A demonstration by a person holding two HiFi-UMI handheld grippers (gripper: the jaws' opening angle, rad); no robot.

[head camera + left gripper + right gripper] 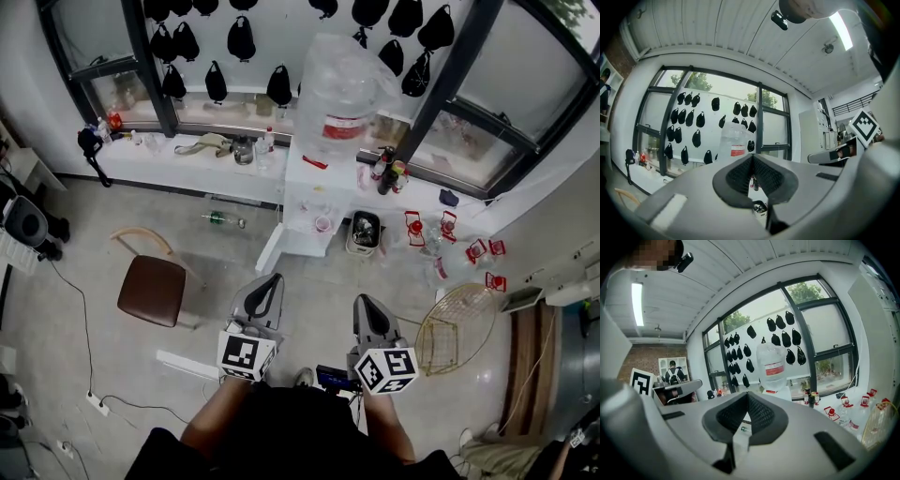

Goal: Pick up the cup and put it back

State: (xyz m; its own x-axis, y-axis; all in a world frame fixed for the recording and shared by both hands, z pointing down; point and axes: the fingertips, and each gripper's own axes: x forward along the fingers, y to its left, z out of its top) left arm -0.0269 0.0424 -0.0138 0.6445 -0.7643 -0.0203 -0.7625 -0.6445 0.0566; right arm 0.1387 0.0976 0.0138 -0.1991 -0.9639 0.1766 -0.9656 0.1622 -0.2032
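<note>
Your left gripper (pixel 271 281) and right gripper (pixel 365 302) were grey, each bearing a cube (pixel 246 356) of black-and-white squares. The water jug (pixel 339 94) was clear with a red label, the chair (pixel 152 289) seat brown, the hanging pouches (pixel 241 37) black, the wire basket (pixel 456 328) gold.

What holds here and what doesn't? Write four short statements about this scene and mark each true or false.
1. The left tongs and the right tongs are both shut with nothing between them. True.
2. The brown chair stands to the right of both tongs. False: in the head view it stands on the floor to the left of both tongs.
3. A large clear water bottle sits on top of the white stand by the window. True.
4. The wire basket rests on the window sill. False: it is on the floor, to the right of the right tongs.
</note>
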